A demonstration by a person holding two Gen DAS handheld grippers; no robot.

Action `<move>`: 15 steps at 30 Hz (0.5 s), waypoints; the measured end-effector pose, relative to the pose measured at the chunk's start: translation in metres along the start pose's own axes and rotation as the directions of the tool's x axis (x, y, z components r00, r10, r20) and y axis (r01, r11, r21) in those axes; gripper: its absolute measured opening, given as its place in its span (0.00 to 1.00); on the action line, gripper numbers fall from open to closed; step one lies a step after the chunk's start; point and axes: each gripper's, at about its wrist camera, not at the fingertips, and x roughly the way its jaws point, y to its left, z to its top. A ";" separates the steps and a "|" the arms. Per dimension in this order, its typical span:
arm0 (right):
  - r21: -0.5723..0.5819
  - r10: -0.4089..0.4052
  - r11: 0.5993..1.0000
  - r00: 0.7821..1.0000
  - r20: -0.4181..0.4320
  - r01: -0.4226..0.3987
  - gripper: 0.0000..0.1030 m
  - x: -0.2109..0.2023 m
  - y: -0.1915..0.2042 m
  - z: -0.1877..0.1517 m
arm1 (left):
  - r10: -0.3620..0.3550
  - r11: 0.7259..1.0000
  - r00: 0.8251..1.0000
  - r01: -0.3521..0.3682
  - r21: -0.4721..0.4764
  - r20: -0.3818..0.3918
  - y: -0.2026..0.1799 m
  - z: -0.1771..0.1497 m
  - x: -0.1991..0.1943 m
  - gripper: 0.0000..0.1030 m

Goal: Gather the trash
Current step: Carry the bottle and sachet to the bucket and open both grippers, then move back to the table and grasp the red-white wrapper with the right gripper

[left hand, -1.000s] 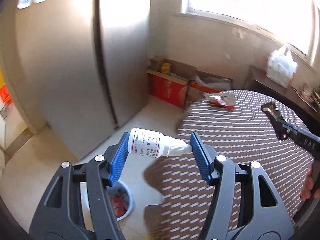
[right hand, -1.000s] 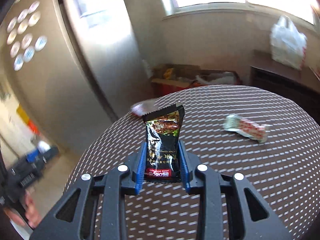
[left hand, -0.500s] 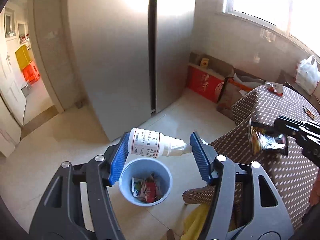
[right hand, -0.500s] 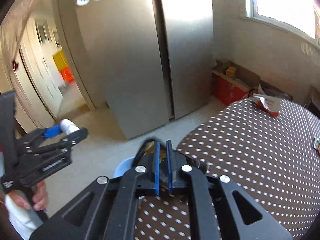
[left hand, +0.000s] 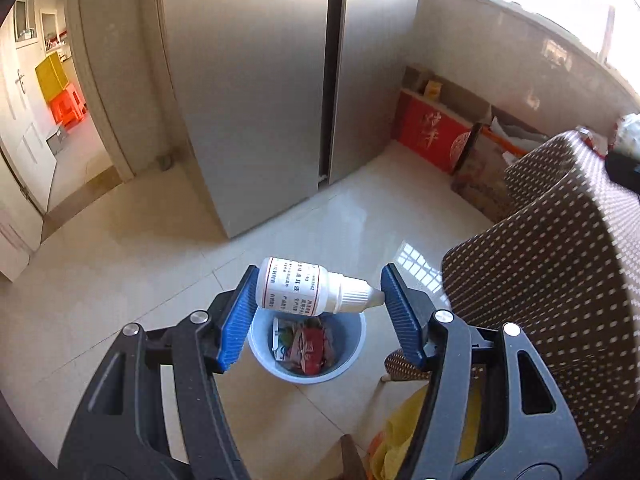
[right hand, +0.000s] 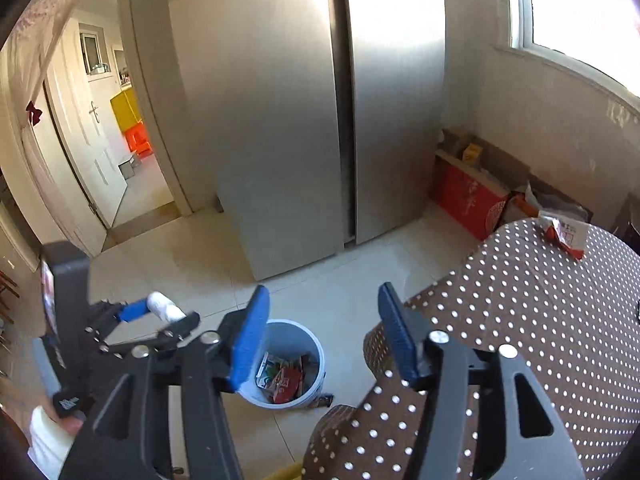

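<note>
Small white plastic dropper bottle (left hand: 310,289) with red-printed label lying crosswise between the blue pads of the left gripper (left hand: 318,312), clamped base to tip, directly above the round light-blue waste bin (left hand: 343,364) holding colourful wrappers. Right gripper (right hand: 320,340) spread wide, nothing between the pads, also above the bin. Red-and-white crumpled wrapper (right hand: 565,236) lying on the far part of the brown dotted tablecloth (right hand: 520,320). Cream tiled floor (left hand: 120,264), tall grey fridge (right hand: 304,120), red cardboard box (right hand: 466,200) by the wall.

One dropper bottle (left hand: 308,288), one blue bin (left hand: 344,368), one wrapper (right hand: 566,236) on one dotted table (right hand: 540,320).
</note>
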 end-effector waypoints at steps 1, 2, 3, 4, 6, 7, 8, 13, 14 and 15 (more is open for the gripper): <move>0.001 0.000 1.000 1.000 0.003 0.000 0.55 0.002 -0.001 0.000 | 0.012 1.000 1.000 -0.012 0.008 -0.016 0.000 -0.002 0.006 0.78; 0.009 0.008 1.000 1.000 0.005 -0.008 0.55 0.004 -0.002 -0.001 | 0.022 1.000 1.000 -0.022 0.013 -0.019 0.000 -0.003 0.009 0.81; 0.021 0.026 0.999 1.000 -0.011 -0.026 0.56 0.008 -0.005 -0.002 | 0.026 1.000 0.999 -0.025 0.016 -0.019 0.001 -0.005 0.010 0.81; 0.035 0.040 0.999 0.999 -0.018 -0.040 0.56 0.010 -0.006 -0.001 | 0.025 1.000 0.999 -0.025 0.020 -0.026 0.001 -0.006 0.013 0.81; 0.075 0.068 0.995 0.997 -0.021 -0.066 0.56 0.011 -0.013 -0.001 | 0.026 1.000 0.999 -0.025 0.016 -0.041 0.002 -0.007 0.015 0.81; 0.093 0.080 0.993 0.997 -0.023 -0.077 0.56 0.012 -0.017 -0.001 | 0.026 1.000 0.999 -0.026 0.008 -0.043 0.003 -0.008 0.016 0.81; 0.104 0.087 0.991 0.996 -0.023 -0.085 0.57 0.012 -0.018 0.000 | 0.025 1.000 0.999 -0.025 0.003 -0.041 0.005 -0.008 0.016 0.81; 0.130 0.122 0.984 0.992 -0.023 -0.118 0.58 0.010 -0.029 -0.001 | 0.028 0.999 0.999 -0.029 -0.022 -0.026 0.001 -0.002 0.006 0.81; 0.123 0.130 0.984 0.991 -0.019 -0.126 0.59 0.009 -0.029 -0.002 | 0.022 0.999 1.000 -0.023 -0.023 -0.020 0.000 -0.001 0.003 0.81; 0.112 0.131 0.985 0.991 -0.012 -0.128 0.63 0.006 -0.029 -0.002 | 0.015 1.000 1.000 -0.015 -0.023 -0.010 -0.002 0.001 -0.001 0.81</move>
